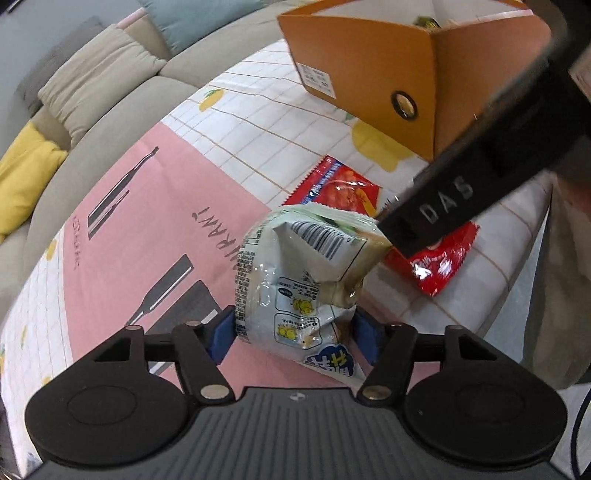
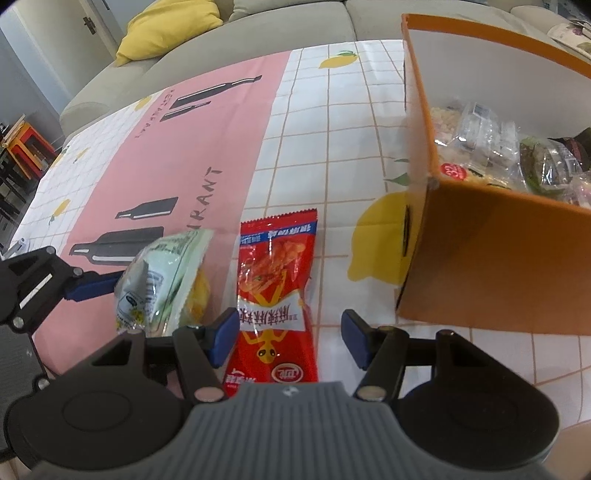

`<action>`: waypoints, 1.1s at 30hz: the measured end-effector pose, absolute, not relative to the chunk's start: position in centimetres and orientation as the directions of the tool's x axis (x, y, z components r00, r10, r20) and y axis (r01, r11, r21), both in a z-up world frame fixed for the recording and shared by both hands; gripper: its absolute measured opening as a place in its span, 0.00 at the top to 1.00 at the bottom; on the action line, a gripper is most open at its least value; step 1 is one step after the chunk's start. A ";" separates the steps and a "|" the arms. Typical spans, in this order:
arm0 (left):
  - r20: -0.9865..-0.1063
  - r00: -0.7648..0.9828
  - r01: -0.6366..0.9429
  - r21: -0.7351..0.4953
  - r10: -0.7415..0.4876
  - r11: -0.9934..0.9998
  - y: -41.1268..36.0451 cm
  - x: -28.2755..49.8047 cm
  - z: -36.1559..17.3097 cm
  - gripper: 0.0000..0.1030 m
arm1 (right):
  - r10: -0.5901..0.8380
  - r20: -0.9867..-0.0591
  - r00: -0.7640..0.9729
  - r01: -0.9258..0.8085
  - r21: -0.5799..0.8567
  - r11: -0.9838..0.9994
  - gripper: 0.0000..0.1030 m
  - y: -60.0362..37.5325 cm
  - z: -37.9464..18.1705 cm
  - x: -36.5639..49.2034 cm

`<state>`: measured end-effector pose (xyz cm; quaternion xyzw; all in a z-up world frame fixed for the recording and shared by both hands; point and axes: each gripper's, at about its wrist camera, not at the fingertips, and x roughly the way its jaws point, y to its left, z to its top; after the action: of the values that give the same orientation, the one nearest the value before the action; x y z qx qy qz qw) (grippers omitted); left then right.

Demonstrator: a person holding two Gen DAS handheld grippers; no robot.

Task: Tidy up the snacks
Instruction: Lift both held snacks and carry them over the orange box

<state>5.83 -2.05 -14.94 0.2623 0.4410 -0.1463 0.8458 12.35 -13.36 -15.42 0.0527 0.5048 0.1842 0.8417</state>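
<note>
Left gripper (image 1: 291,332) clenched on green chip bag (image 1: 303,273) (light, crinkly, crushable). Right gripper (image 2: 290,341) released, straddling slick red packet (image 2: 277,288); box (image 2: 480,236) at 2 o'clock.

We see a grey-beige sofa (image 2: 258,37) curving along the far side of the table (image 2: 351,122), which wears a cloth of white grid, pink panel and lemon prints. On the sofa lie a yellow cushion (image 2: 166,27), a beige cushion (image 1: 96,74) beside it, and a pale blue one (image 1: 207,18) further along. Past the sofa's end nearest the yellow cushion, a grey wall (image 2: 33,74) stands, with an orange stool (image 2: 27,147) on the floor below it. Even, soft light falls over the sofa.
</note>
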 end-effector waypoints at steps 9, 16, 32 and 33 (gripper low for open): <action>-0.826 0.558 0.299 0.112 -0.078 0.948 1.5 6.5 -13.0 0.40 | 0.366 -0.830 0.422 -0.320 0.241 0.916 0.41 -12.0 -15.6 12.0; -0.842 0.535 0.169 0.020 -0.074 0.985 2.9 6.7 -12.1 0.41 | 0.312 -0.832 0.459 -0.402 0.119 0.908 0.41 -10.2 -15.9 11.1; -0.850 0.509 0.001 -0.158 -0.137 0.987 4.6 5.5 -9.0 0.41 | 0.348 -0.782 0.517 -0.374 0.160 0.914 0.73 -11.1 -13.3 9.4; -0.849 0.509 -0.003 -0.165 -0.141 0.986 4.6 5.5 -8.8 0.41 | 0.350 -0.774 0.528 -0.371 0.160 0.915 0.73 -11.2 -12.8 9.2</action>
<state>5.48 4.63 -8.79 -0.0728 0.4938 -0.0398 0.8656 9.18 -11.18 -12.77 -0.0123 0.4399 0.2063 0.8740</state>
